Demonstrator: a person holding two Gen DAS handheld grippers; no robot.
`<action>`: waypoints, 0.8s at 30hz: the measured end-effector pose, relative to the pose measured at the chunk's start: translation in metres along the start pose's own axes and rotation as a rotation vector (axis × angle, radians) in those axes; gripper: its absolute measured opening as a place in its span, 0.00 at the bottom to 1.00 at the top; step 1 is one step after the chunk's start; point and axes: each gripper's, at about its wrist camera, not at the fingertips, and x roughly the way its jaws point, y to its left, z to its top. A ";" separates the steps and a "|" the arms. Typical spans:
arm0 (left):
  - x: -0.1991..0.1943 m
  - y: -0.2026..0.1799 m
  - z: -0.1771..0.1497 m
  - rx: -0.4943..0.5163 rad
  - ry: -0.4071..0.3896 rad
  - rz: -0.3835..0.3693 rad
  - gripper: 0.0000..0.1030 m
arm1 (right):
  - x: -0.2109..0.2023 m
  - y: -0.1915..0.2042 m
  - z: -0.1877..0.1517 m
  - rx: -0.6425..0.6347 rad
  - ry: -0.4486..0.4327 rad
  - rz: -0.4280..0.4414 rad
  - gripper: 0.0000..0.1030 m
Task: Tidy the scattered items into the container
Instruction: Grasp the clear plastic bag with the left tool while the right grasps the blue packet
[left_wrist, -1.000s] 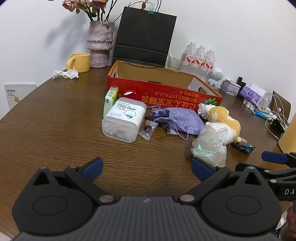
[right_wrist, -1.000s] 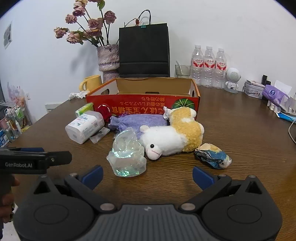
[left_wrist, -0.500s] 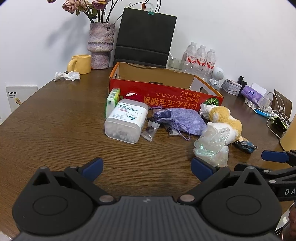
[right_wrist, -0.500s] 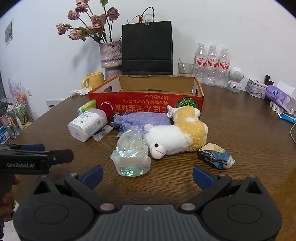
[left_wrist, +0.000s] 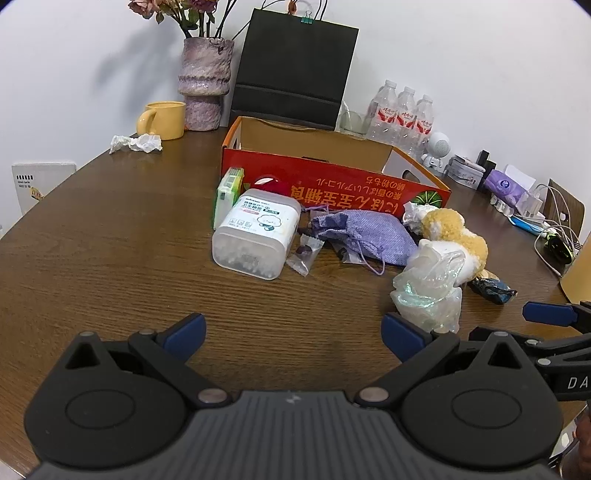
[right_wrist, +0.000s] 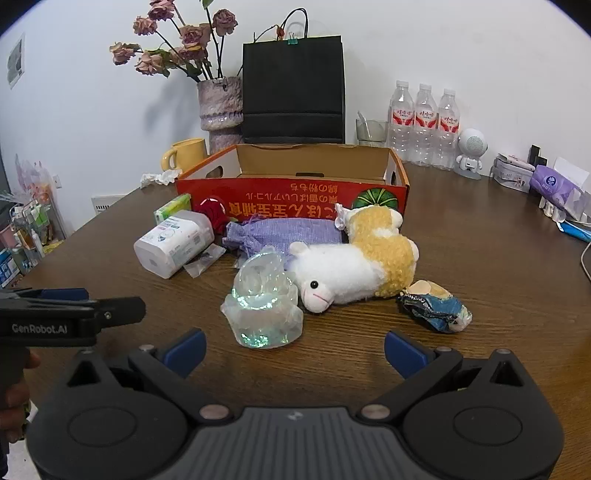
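Observation:
An open red cardboard box (left_wrist: 332, 184) (right_wrist: 291, 199) stands at mid-table. In front of it lie a clear cotton-swab tub (left_wrist: 256, 232) (right_wrist: 173, 243), a green pack (left_wrist: 227, 194), a red item (left_wrist: 267, 182), a small clear sachet (left_wrist: 304, 254), a purple drawstring pouch (left_wrist: 364, 234) (right_wrist: 284, 232), a crumpled clear bag (left_wrist: 428, 288) (right_wrist: 264, 299), a white-and-yellow plush (right_wrist: 354, 266) (left_wrist: 454, 232) and a dark snack wrapper (right_wrist: 434, 306) (left_wrist: 491, 288). My left gripper (left_wrist: 291, 334) is open and empty, short of the tub. My right gripper (right_wrist: 293, 349) is open and empty, just short of the clear bag.
At the back stand a vase of dried roses (right_wrist: 218, 107), a black paper bag (right_wrist: 293, 88), a yellow mug (left_wrist: 162, 120), crumpled tissue (left_wrist: 135, 143), three water bottles (right_wrist: 424, 125) and a glass (right_wrist: 369, 131). A small white robot figure (right_wrist: 469, 153), tissue packs and cables sit at the right.
Both grippers have edged forward toward the items, which now look slightly larger and closer. Nothing on the table has moved; both stay open.

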 end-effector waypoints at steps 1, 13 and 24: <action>0.000 0.000 0.000 0.001 0.001 -0.002 1.00 | 0.000 0.000 0.000 0.000 0.001 -0.001 1.00; 0.021 -0.058 0.014 0.083 0.011 -0.137 1.00 | -0.002 -0.046 -0.003 -0.023 -0.013 -0.124 0.99; 0.071 -0.099 0.017 0.103 0.125 -0.106 0.90 | 0.047 -0.100 0.010 -0.078 0.024 -0.123 0.91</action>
